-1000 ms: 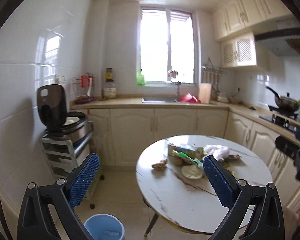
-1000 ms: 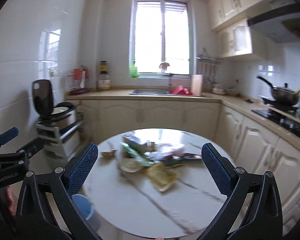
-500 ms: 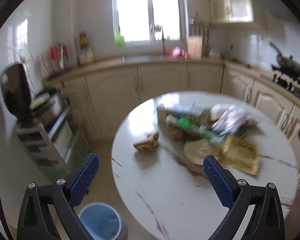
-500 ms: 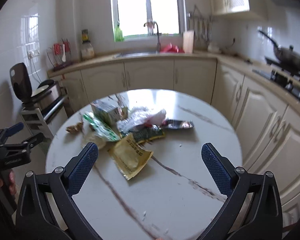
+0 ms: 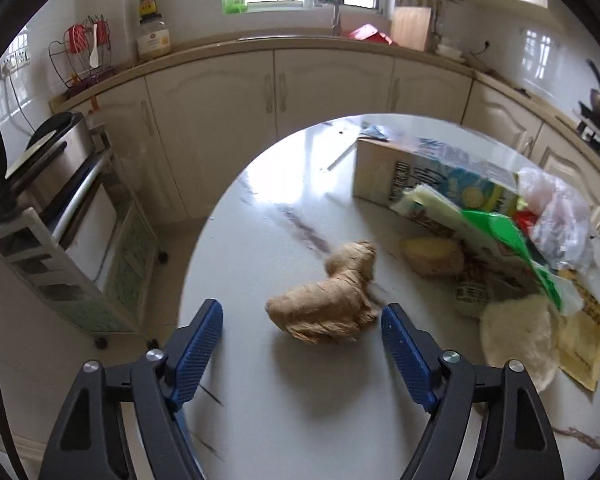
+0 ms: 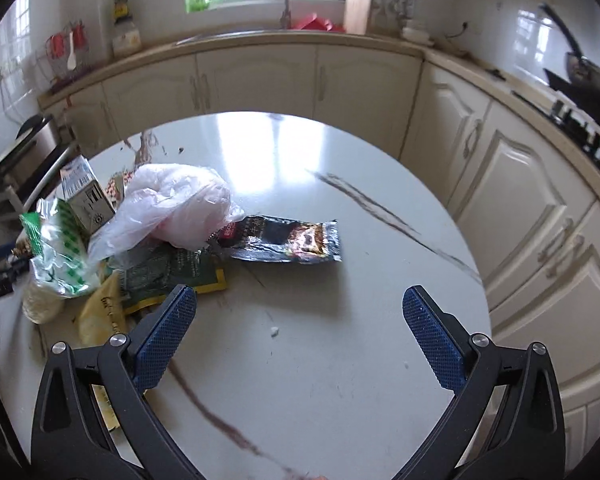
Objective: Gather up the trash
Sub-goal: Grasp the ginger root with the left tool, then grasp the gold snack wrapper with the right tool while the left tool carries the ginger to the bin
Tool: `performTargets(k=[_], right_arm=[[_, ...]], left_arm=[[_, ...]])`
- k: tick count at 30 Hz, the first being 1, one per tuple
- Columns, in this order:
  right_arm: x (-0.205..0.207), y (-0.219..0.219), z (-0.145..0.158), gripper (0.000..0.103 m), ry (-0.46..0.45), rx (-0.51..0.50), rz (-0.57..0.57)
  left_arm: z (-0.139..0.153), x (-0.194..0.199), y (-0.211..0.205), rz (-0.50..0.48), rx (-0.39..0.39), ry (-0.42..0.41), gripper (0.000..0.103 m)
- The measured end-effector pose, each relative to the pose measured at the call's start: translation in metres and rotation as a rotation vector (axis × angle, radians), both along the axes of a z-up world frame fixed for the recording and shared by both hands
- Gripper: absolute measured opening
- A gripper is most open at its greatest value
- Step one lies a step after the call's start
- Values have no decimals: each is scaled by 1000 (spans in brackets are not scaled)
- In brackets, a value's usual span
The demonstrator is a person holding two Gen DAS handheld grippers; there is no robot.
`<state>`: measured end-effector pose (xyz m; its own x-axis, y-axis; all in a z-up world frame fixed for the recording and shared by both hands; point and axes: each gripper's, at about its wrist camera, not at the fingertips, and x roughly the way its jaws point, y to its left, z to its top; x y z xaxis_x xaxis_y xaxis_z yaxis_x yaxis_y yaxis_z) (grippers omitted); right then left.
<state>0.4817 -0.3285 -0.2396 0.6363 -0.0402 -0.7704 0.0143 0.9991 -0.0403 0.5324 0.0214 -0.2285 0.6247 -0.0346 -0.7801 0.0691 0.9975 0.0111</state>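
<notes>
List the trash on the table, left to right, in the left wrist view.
ginger root → potato → round white pad → yellow wrapper. The carton, green wrapper and plastic bag overlap, so they are left out.

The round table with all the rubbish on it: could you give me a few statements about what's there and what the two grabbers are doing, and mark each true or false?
1. The ginger root lies between the left gripper's fingers, not yet pinched. True; its jaws have just been closing.
2. The right gripper holds the dark wrapper. False: it is open and empty, the wrapper lying on the table ahead of it.
3. The pink plastic bag rests on the trash pile. True.
4. The milk carton stands upright. False: it lies on its side.
</notes>
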Motion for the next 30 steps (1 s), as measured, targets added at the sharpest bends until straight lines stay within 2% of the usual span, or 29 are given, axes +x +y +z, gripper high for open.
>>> performTargets(k=[2,6,8,12,15,19,20,21,23,24,26,28,29,30], right_arm=[[9,1,-4,103,13,-37,4],[29,3,-14,102,52,-76,20],[32,5,-16,96,62,-81,20],[20,6,-9,95,63,78,45],[2,28,-6,93,62,144,162],[-10,64,-12,92,81,133,280],[-11,71,-16,86,93,119,293],[-11,78,-19,72,105,109,306],[-9,86,-26,65,125,106,332],[-6,87,-28,58,130,115,345],[-6,91,-30,51,131,122,362],[-8,93,-28,36,119,118,378],[-10,91,-28,16,118,145,390],[-10,90,-26,9,116,158,387]], left_arm=[[2,16,-1,-25,0,17,71],[3,37,-8,-61,-21,10,48],[3,35,-8,-66,-2,-4,48],[1,19,-2,-73,-44,-29,47],[3,6,0,-95,-91,-38,47],[9,-12,1,-103,-100,-54,47],[10,-17,1,-106,-100,-58,47],[11,-21,1,-110,-100,-61,47],[14,-34,2,-117,-103,-63,47],[17,-43,5,-120,-105,-64,47],[21,-57,8,-129,-110,-72,47],[25,-77,14,-137,-122,-75,47],[26,-82,16,-139,-129,-75,47],[28,-88,17,-140,-133,-74,47]])
